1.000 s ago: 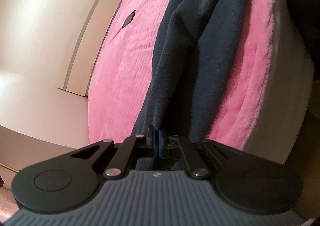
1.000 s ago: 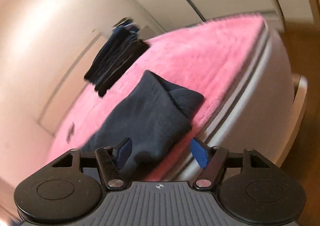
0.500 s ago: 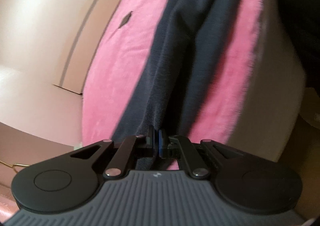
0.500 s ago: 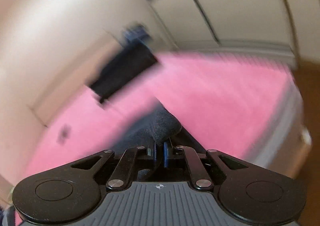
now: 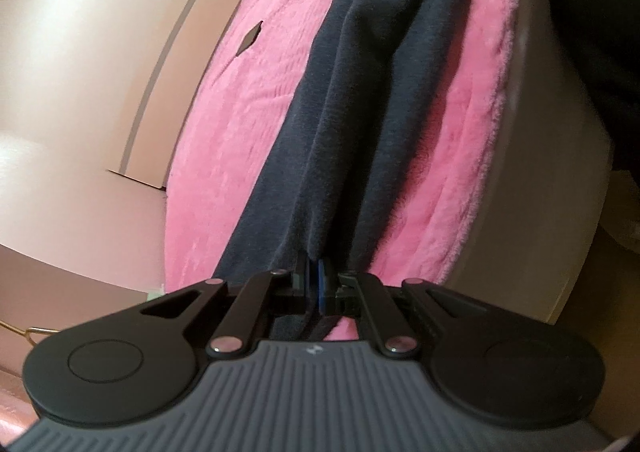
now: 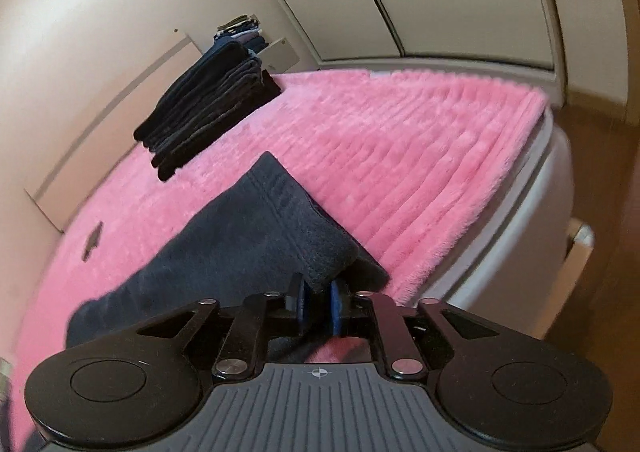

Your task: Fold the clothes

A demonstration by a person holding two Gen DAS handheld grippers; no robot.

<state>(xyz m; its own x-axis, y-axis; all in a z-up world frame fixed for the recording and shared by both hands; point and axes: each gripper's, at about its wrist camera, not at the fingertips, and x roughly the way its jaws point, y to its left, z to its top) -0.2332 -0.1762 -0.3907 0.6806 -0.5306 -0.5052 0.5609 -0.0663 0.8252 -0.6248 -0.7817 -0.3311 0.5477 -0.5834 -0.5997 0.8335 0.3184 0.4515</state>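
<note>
Clearly, a dark garment [image 5: 360, 100] on the bed [image 5: 248, 100] is pinched by the clenched left hand-held gripper [image 5: 316, 284]; its cuff is loosely straddled by the right hand-held gripper [image 6: 318, 304], whose jaws have just been opening.

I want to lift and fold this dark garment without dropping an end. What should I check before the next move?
1. Left gripper shut on dark garment: ok.
2. Right gripper pinching the garment's hem: cannot tell; its jaws have just been opening, fabric sits between the pads.
3. Garment flat on pink blanket: not ok, creased lengthwise.
4. Folded stack clear of the garment: ok.
</note>
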